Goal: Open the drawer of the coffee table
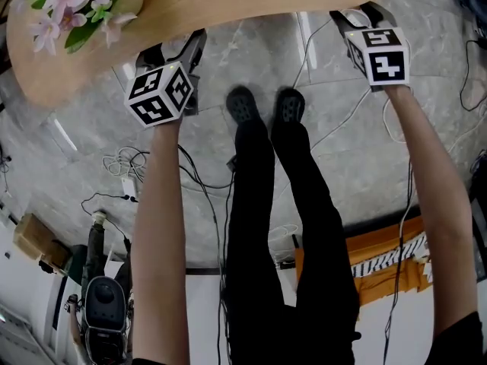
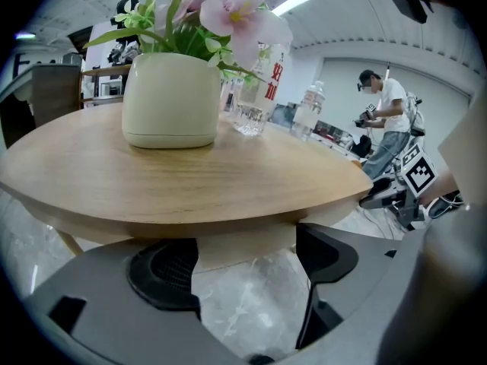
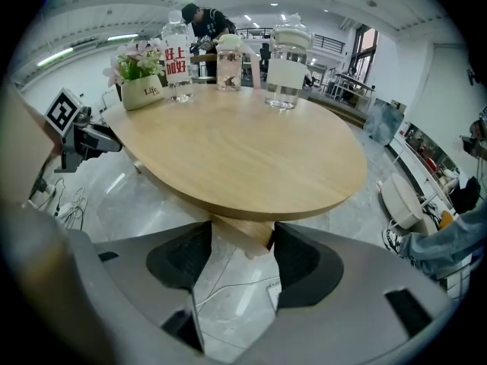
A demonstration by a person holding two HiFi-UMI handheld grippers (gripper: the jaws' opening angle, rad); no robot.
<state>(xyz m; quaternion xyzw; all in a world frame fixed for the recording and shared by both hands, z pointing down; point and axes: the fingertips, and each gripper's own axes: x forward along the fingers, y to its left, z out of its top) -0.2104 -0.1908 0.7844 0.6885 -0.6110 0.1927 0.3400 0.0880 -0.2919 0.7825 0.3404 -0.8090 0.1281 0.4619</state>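
You're standing at the rim of the counter (image 1: 228, 2) with both claws reaching toward the space under its wooden top. The drawer you're after is sitting just below that top, ahead of the claws.

The left claw (image 2: 247, 258) is lying released, its jaws spread and pinching nothing. A pale wooden panel (image 2: 245, 243) is showing in its gap, spanning it from pad to pad. I'm reading that panel as the drawer front, though no handle is showing.

The right claw (image 3: 236, 253) is also hanging released and wide. A wooden block (image 3: 245, 230) under the top is showing in its gap, smaller and farther off, with nothing gripped. Whether that block is the same drawer seen from another side, I can't tell.

So the left claw is looking like the nearer one, and it is facing the panel squarely. The panel's long axis is running level along the rim, across the left claw's gap rather than into it. You're probably going to need to catch its lower edge, or a lip beneath it, and draw it back toward your feet (image 1: 266, 105).

The flower pot (image 2: 171, 101) is standing on the top above the left claw, set back from the rim, so a level pull is looking safer than a lifting one.
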